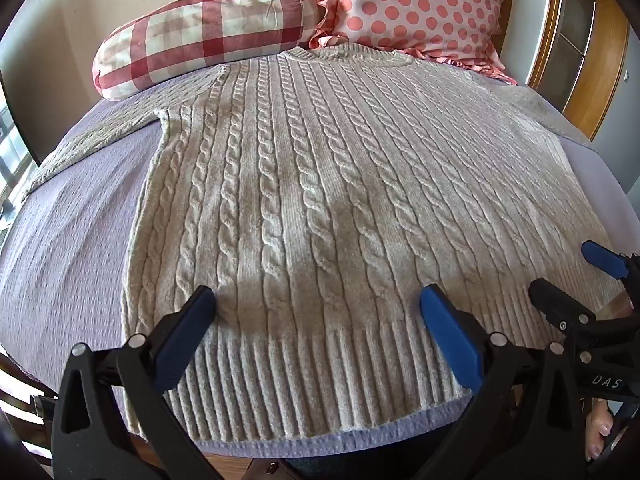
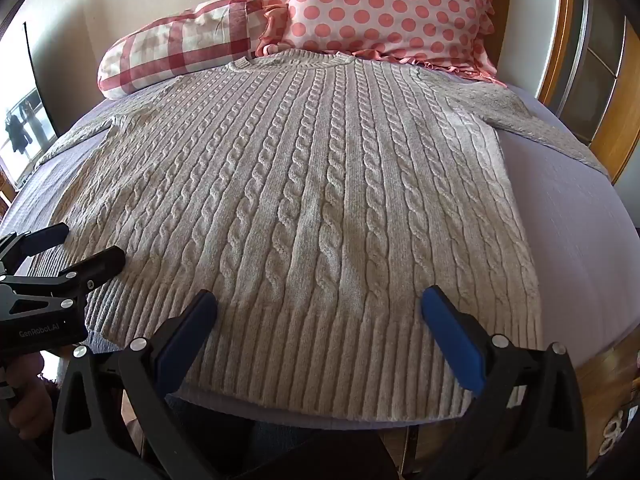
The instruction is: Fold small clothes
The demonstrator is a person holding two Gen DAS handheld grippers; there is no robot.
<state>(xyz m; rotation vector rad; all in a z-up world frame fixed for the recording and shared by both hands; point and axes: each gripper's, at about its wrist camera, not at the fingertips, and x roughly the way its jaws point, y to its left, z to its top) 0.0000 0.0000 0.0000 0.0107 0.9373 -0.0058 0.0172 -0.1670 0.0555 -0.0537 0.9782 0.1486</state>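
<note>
A beige cable-knit sweater [image 1: 320, 200] lies flat and face up on a lilac bed cover [image 1: 72, 240], collar at the far end, ribbed hem toward me, both sleeves spread out to the sides. It also shows in the right wrist view [image 2: 312, 208]. My left gripper [image 1: 318, 300] is open and empty, hovering over the hem at its left half. My right gripper [image 2: 318, 300] is open and empty over the hem's right half. Each gripper shows in the other's view: the right one [image 1: 564, 272] at the right edge, the left one [image 2: 88, 246] at the left edge, both open.
A red-checked bolster pillow [image 1: 200, 36] and a pink polka-dot pillow [image 1: 420, 4] lie just behind the collar. A wooden bed frame [image 1: 580, 80] runs along the right. The bed's near edge [image 1: 320, 446] is just below the hem.
</note>
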